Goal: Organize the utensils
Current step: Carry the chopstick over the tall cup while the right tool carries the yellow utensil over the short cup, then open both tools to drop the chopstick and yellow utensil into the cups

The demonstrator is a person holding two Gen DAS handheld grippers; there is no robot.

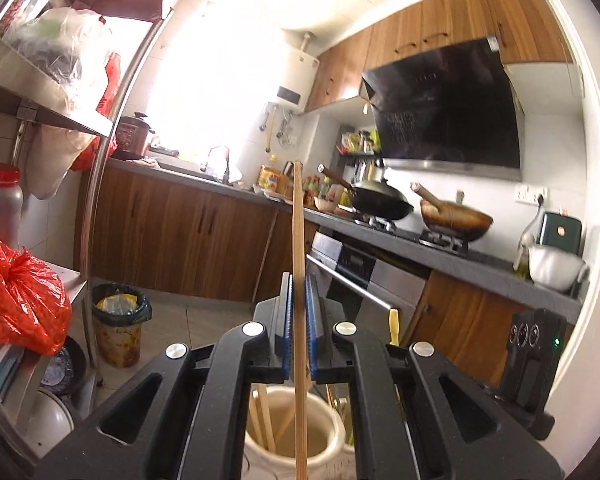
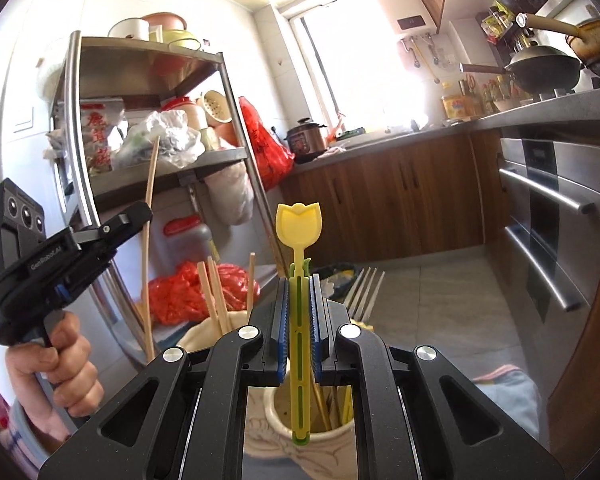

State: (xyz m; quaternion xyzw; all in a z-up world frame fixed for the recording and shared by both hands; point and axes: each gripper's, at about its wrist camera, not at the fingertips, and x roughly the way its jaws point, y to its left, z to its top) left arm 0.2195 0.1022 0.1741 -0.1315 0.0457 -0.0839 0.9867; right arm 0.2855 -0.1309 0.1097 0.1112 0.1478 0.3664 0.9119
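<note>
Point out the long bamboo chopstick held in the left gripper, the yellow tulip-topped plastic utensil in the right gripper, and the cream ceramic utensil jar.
Long bamboo chopstick (image 1: 298, 240): left wrist view, mid-shaft above the pads.
Yellow tulip-topped plastic utensil (image 2: 299, 224): right wrist view, tulip-shaped head.
Cream ceramic utensil jar (image 1: 327, 420): left wrist view, right rim.

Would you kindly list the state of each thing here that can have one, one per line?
Left tongs: shut on a wooden chopstick, held upright.
Right tongs: shut on a yellow tulip-topped utensil, upright.
Cream utensil jar: upright, open-topped, holding more chopsticks.
Fork: tines up, behind the right tongs.
Black wok: on the stove.
Trash bin: lined, partly filled.
</note>
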